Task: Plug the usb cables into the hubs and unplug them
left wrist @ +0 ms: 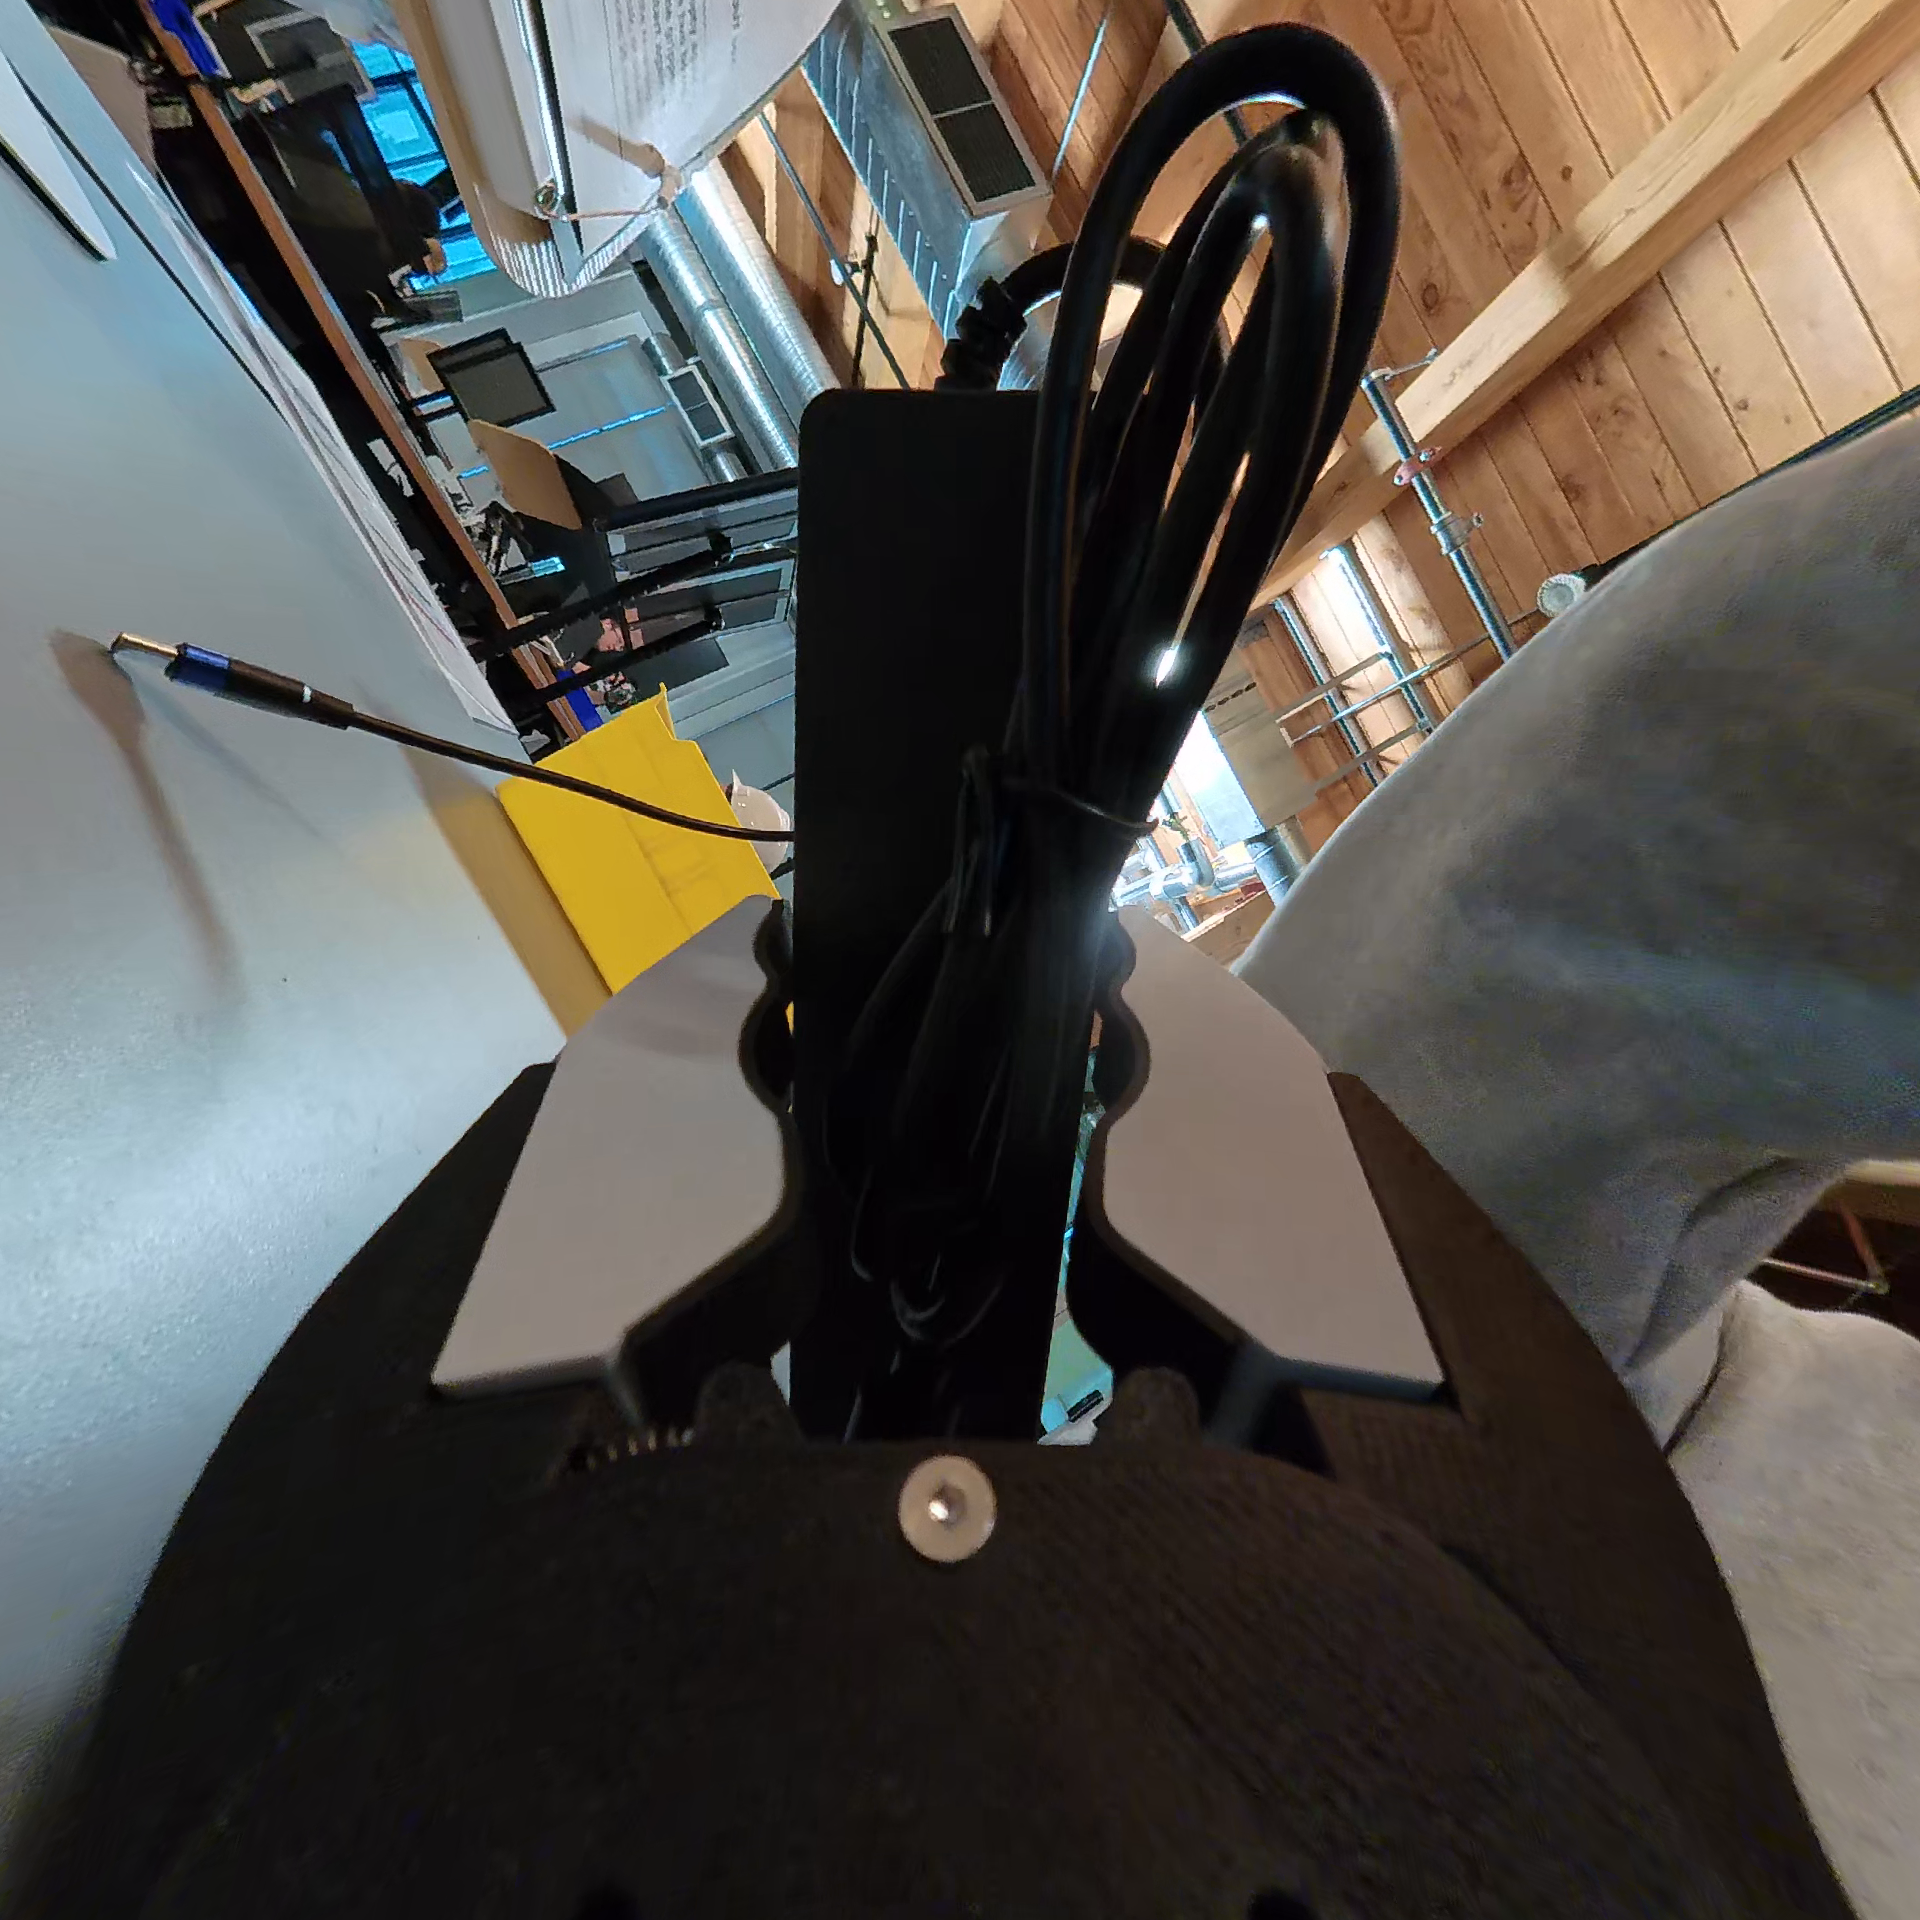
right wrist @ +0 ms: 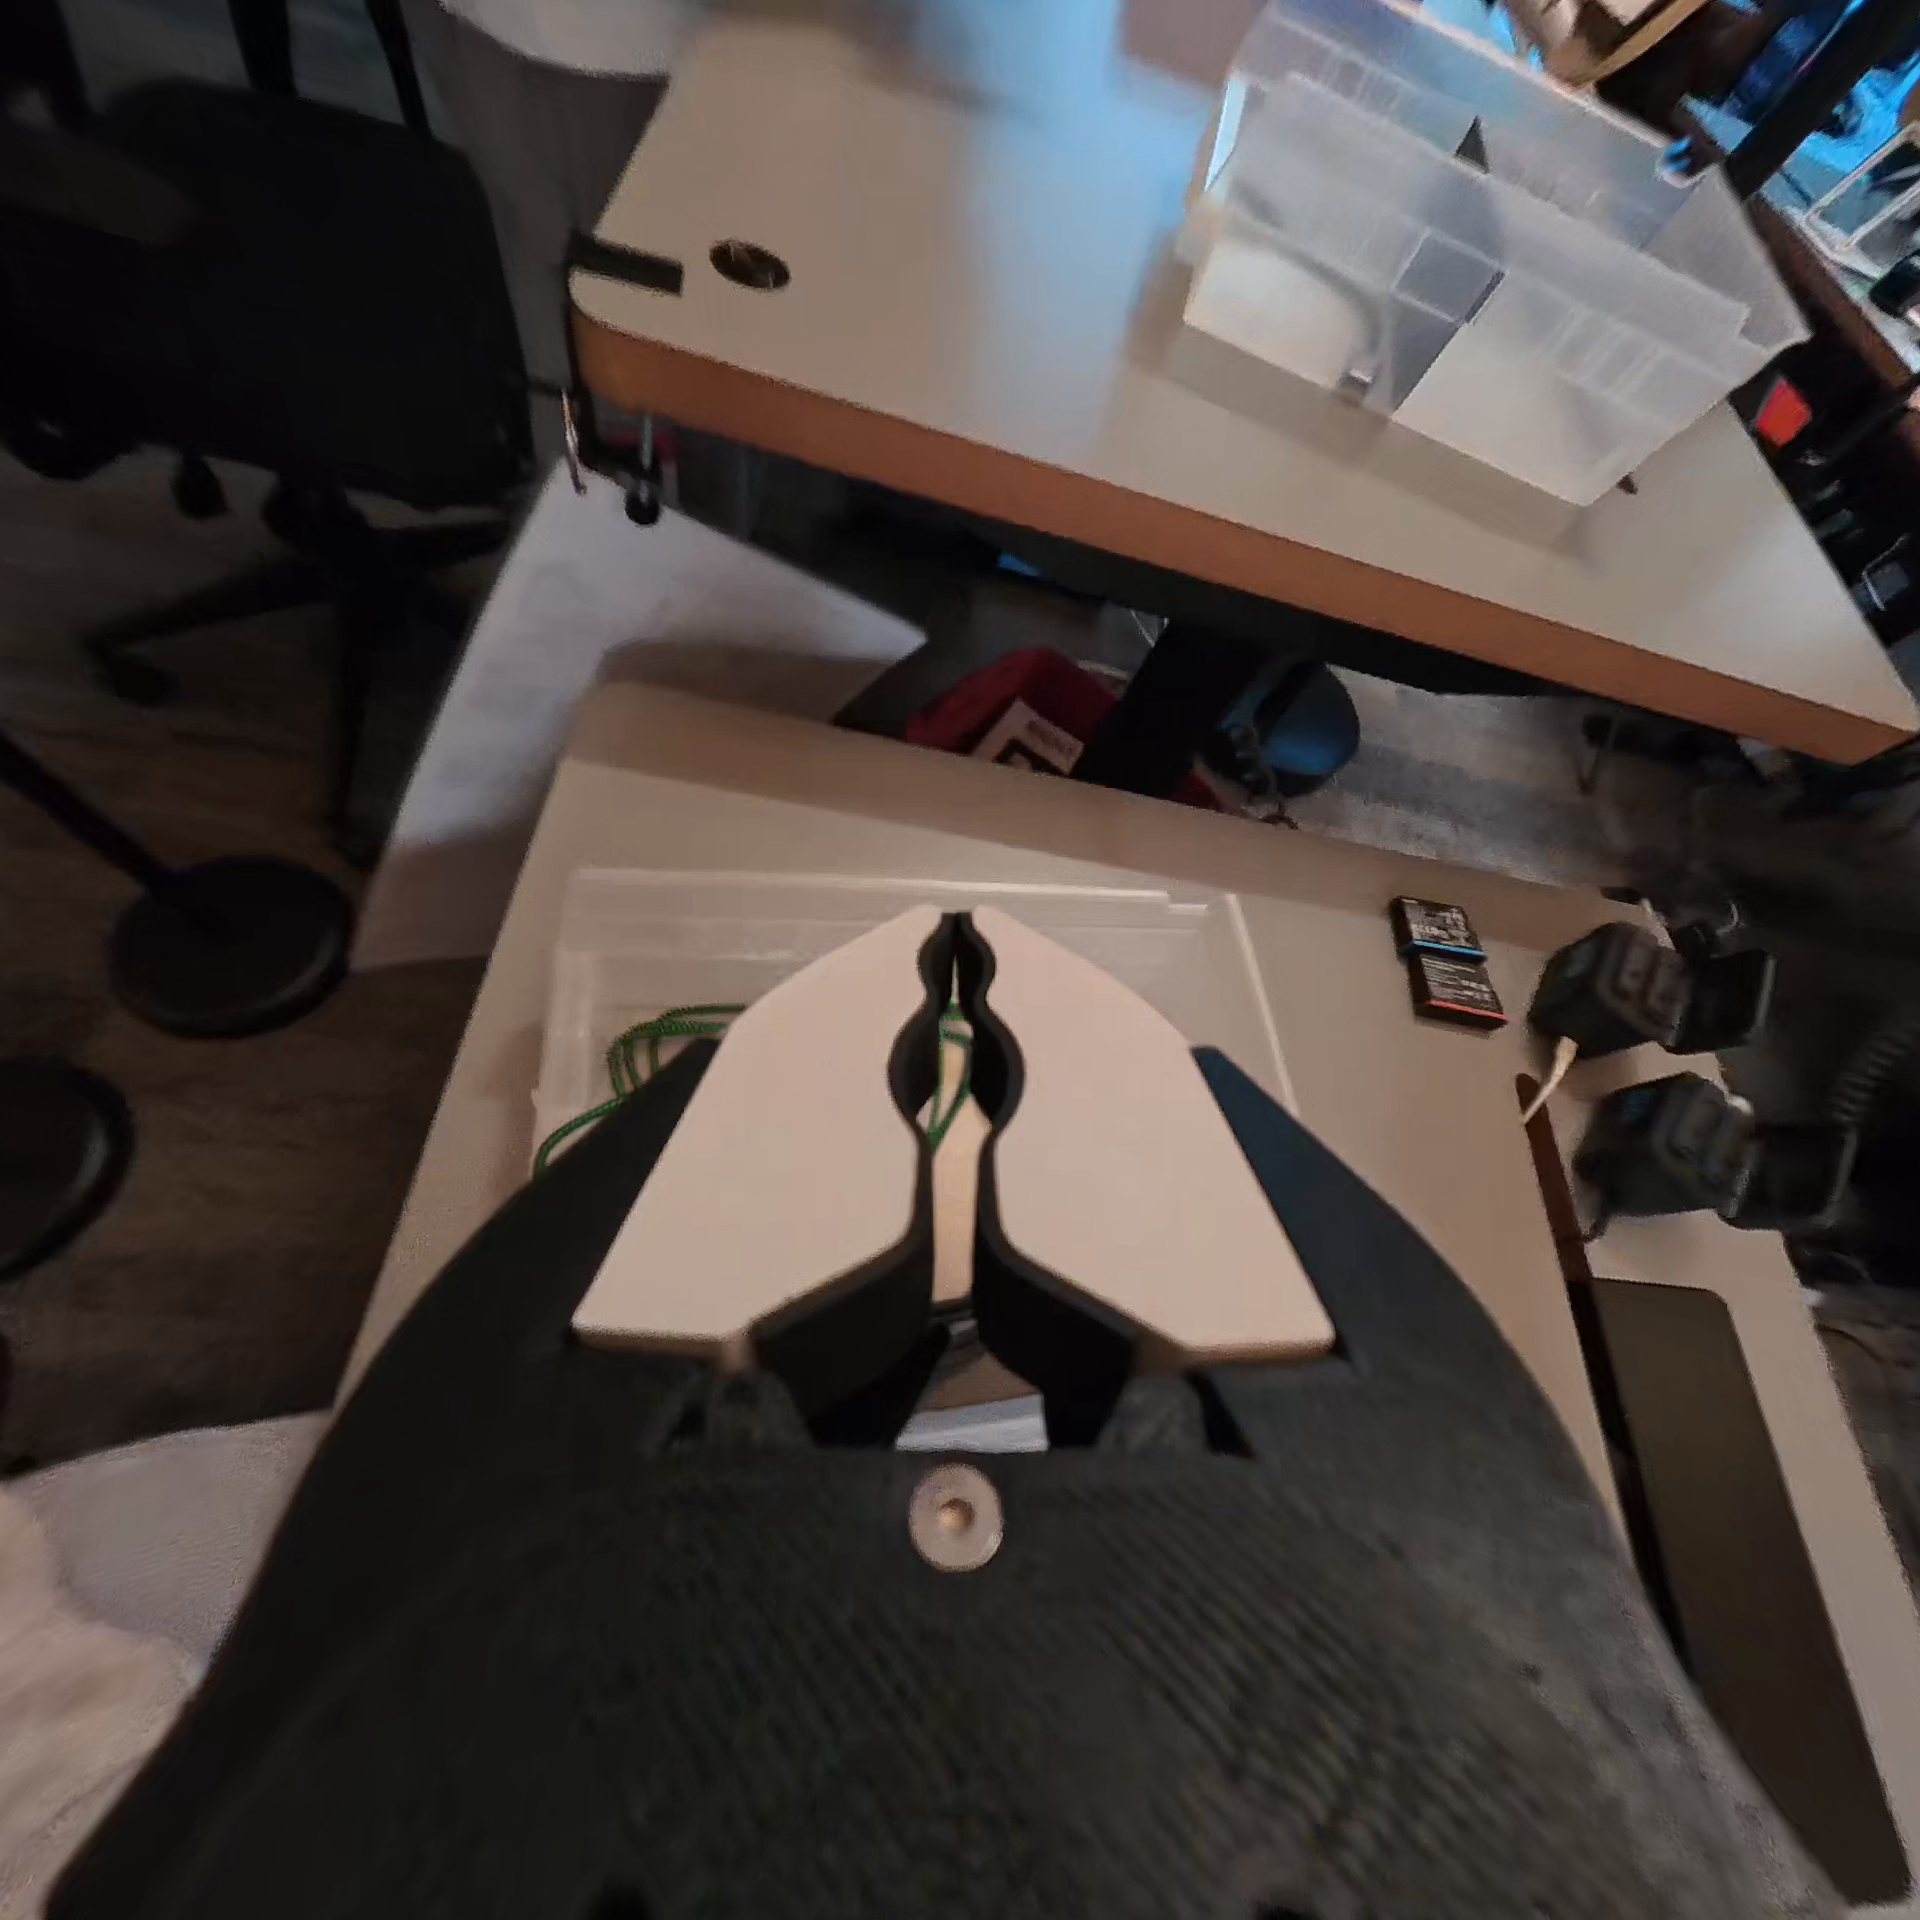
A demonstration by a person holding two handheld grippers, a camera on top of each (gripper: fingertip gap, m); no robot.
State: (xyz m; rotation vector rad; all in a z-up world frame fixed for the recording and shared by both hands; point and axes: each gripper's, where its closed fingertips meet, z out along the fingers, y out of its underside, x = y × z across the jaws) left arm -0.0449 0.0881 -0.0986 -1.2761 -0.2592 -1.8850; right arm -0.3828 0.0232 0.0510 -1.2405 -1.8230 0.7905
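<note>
Left tongs [left wrist: 940, 997] are clamped on a flat black hub [left wrist: 894, 727], holding it by its long edges so it stands out along the fingers, lifted off the surface [left wrist: 156, 935] and tilted up toward the ceiling. Likely reason: a grip low on the body leaves the far end and sides free for a plug, and the left side acts as a fixture while the other side does insertion. The hub's own black lead [left wrist: 1195, 468] is coiled and tied in a bundle lying against its face, so it stays out of the way; I can't see the ports from this angle. A thin black cable runs out from behind the hub to a plug with a blue collar [left wrist: 234, 681], whose tip touches the white surface at left; it hangs loose and is in no port that I can see. A yellow bin [left wrist: 623, 852] sits behind on the surface. Right tongs [right wrist: 954, 925] are closed at the tips with nothing between them, poised over a clear tray [right wrist: 1236, 966] on the near surface [right wrist: 1455, 1174]. A green braided cable [right wrist: 634, 1049] lies in that tray, partly hidden under the fingers. My read: right side is going for the green cable, so it needs to open before descending. Two small black batteries [right wrist: 1444, 961] lie right of the tray, clear of the work.
</note>
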